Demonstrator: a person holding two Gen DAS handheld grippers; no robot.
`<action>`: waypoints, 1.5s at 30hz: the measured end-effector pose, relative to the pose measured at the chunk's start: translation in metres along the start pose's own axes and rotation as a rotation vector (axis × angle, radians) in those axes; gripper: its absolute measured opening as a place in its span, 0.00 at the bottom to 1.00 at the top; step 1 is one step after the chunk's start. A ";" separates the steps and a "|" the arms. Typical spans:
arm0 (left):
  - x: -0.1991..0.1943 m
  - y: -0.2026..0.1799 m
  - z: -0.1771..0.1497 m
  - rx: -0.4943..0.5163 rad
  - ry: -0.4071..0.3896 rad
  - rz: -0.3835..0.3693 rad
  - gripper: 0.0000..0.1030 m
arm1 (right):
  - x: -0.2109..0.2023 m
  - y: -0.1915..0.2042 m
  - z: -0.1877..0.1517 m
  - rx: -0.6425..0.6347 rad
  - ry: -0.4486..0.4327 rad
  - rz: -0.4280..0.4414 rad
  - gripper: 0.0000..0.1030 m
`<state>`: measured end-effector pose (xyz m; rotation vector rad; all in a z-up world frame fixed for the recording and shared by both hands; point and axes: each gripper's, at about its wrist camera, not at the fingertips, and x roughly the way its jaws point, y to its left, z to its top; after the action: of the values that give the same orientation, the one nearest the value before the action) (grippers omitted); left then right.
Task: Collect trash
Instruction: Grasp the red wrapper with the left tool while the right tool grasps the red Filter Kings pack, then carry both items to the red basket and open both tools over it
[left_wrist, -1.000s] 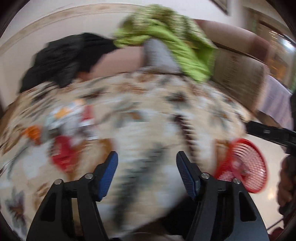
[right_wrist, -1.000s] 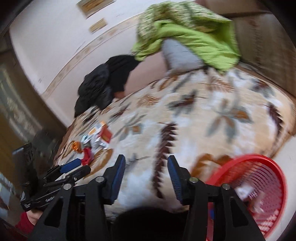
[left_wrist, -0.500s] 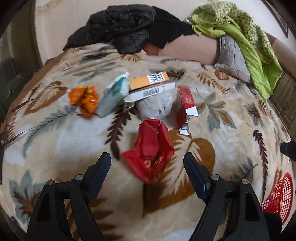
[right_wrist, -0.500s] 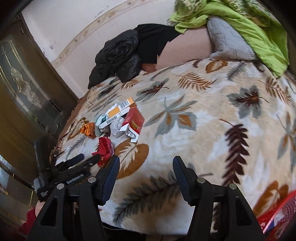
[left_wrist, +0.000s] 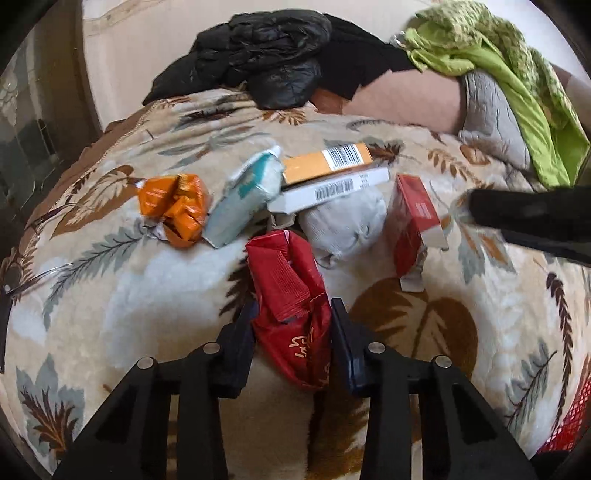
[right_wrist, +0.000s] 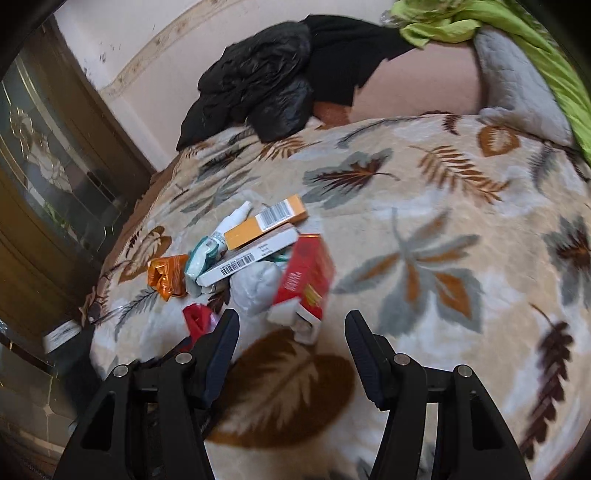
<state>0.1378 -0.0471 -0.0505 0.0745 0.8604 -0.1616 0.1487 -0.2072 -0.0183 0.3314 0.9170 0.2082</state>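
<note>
Left claw: closing on red wrapper, lower centre, white script unreadable
Right claw: open, empty
Boxes: orange box, white box, barcodes; print illegible
Surface: leaf-patterned bed

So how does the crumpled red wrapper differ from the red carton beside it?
The red wrapper is soft, crumpled foil; the red carton is a stiff box with an open flap. The closing left gripper has the wrapper between its fingers; the carton lies free. Both are red trash on the blanket.

Right gripper fingers spread above the leaf-print blanket, red box just ahead
</note>
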 end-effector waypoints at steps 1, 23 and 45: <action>-0.001 0.002 0.000 -0.007 -0.006 -0.005 0.36 | 0.007 0.002 0.001 -0.004 0.010 -0.002 0.62; -0.030 -0.027 -0.007 0.089 -0.092 -0.121 0.35 | -0.059 -0.022 -0.066 0.019 -0.130 -0.011 0.21; -0.067 -0.063 -0.032 0.181 -0.144 -0.209 0.35 | -0.101 -0.042 -0.099 0.088 -0.212 -0.023 0.21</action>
<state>0.0602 -0.0980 -0.0208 0.1408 0.7076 -0.4366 0.0103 -0.2594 -0.0148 0.4165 0.7215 0.1094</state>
